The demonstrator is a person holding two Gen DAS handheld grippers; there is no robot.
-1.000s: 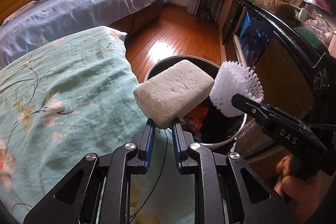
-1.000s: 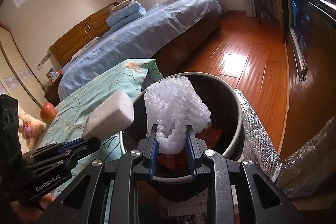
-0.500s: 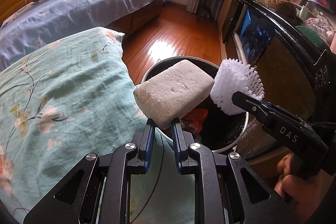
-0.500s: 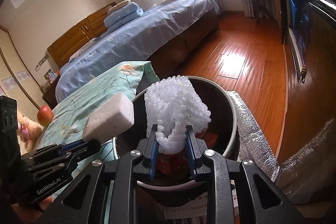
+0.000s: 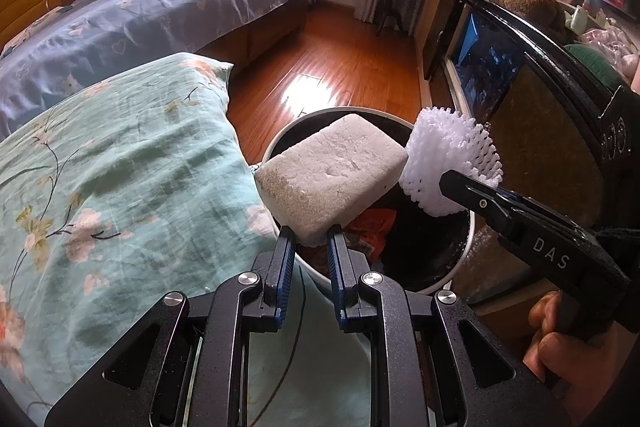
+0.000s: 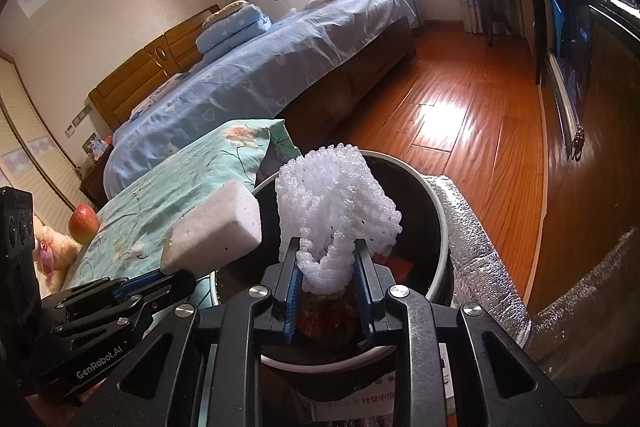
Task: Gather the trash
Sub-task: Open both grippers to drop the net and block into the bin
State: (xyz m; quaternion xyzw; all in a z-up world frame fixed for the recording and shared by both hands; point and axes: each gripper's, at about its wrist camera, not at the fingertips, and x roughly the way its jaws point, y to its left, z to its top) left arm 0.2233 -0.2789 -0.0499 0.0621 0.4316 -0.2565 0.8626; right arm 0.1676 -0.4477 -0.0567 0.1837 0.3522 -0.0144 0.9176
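Right now your left gripper [image 5: 311, 233] pinches a white foam block [image 5: 334, 175] over the near left rim of the bin [image 5: 469, 231]. Your right gripper [image 6: 326, 259] squeezes a white foam net [image 6: 336, 203] above the bin's middle. Red wrappers [image 5: 370, 227] lie inside, and the green flowered blanket [image 5: 120, 163] sits just left.

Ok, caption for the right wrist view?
Right gripper holds white foam net sleeve over round black trash bin; left gripper holds white foam block alongside.
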